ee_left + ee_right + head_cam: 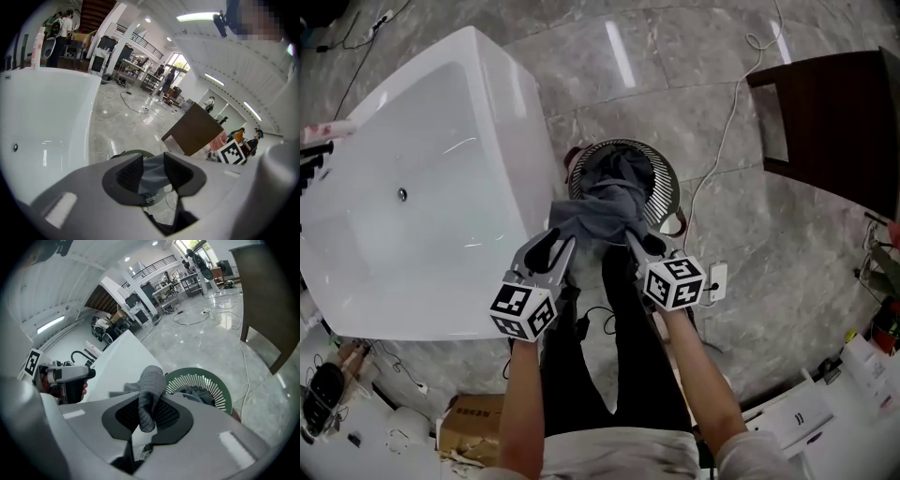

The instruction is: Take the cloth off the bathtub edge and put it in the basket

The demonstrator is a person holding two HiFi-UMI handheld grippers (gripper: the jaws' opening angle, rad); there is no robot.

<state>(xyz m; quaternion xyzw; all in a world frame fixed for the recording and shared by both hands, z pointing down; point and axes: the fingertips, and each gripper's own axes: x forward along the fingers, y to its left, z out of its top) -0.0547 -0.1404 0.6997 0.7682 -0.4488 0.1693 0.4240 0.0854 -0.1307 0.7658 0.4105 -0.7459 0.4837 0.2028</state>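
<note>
The left tongs (555,240) and right tongs (639,242) are gripping the cloth (598,214), which is risking snagging the basket (669,184) rim (at twelve o'clock) if released early.

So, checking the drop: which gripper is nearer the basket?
Right. The right gripper hangs just short of the basket; the left gripper is further left, by the tub.
</note>
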